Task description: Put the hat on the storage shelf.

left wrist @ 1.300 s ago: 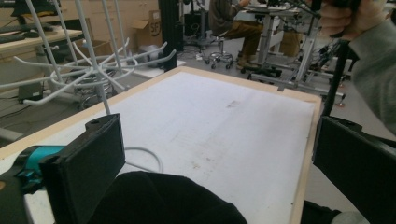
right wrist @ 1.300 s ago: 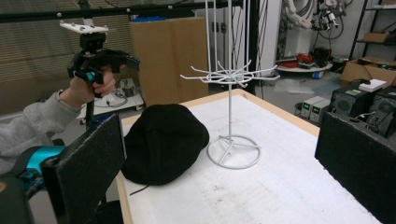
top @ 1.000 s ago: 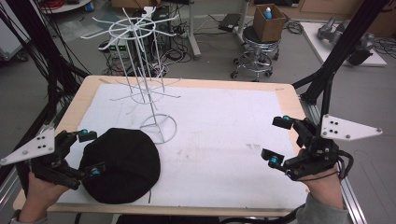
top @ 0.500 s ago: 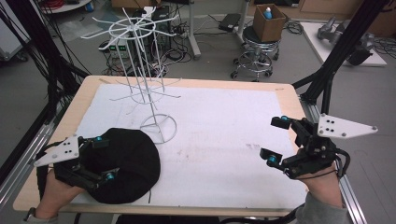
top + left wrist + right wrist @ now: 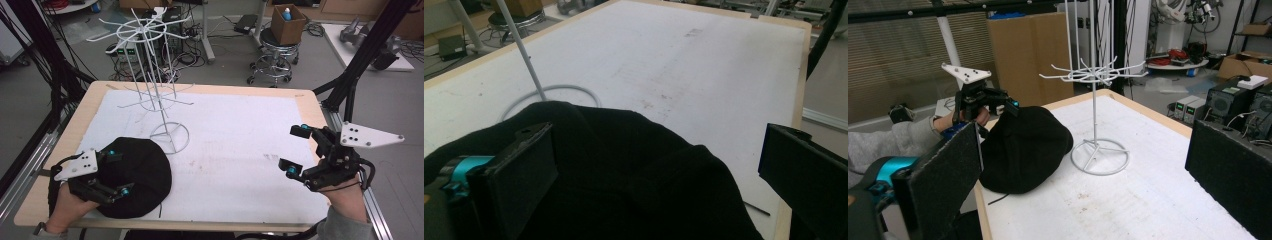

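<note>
Left hand-held gripper (image 5: 119,172) has advanced, straddling black hat (image 5: 137,170).

There is a wooden table (image 5: 306,98) with a big white sheet (image 5: 240,135) on top. The sheet has some small dirty marks near the middle.

Behind the table, a round stool (image 5: 273,59) with wheels stands on the grey floor. A brown cardboard box (image 5: 287,26) sits on the stool. Inside it is a bottle (image 5: 286,13) with a blue top.

Some little machines (image 5: 131,50) sit on the floor past the far left side of the table, and black wires (image 5: 192,56) lie just beside them.

Black poles (image 5: 372,47) lean up at the right side of the table.

In the right gripper view, a tall cardboard box (image 5: 1023,55) stands behind the table. Black machines (image 5: 1235,102) with small green lights sit at the right.
</note>
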`<state>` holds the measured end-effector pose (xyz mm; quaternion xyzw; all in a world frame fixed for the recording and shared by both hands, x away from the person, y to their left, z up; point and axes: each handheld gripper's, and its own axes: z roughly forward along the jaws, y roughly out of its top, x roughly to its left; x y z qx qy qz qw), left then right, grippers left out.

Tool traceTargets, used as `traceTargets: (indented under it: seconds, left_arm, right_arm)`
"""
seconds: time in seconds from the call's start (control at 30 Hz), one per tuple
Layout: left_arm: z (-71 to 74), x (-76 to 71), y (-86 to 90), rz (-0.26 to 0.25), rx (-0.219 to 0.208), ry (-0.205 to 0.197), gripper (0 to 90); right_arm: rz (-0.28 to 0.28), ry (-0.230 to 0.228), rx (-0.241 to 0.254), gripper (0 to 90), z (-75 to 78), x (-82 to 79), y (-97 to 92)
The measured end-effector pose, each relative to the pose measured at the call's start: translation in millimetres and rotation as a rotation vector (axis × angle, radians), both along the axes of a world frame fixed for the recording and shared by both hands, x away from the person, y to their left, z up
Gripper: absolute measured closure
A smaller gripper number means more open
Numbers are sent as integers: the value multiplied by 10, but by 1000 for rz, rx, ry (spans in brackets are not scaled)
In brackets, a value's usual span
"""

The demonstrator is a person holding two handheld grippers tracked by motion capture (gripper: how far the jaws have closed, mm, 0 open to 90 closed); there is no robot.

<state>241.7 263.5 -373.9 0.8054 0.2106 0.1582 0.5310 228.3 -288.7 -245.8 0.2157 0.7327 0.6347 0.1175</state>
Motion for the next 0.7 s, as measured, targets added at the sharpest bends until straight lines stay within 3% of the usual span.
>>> traceTargets:
  seconds: [0.37, 0.7]
  left_arm:
    - [-72, 10, -62, 2, 28, 6, 28]
    - [-101, 19, -48, 14, 47, -7, 40]
  right_arm:
    - [1, 24, -31, 7, -7, 8, 40]
    - [15, 13, -56, 8, 25, -35, 83]
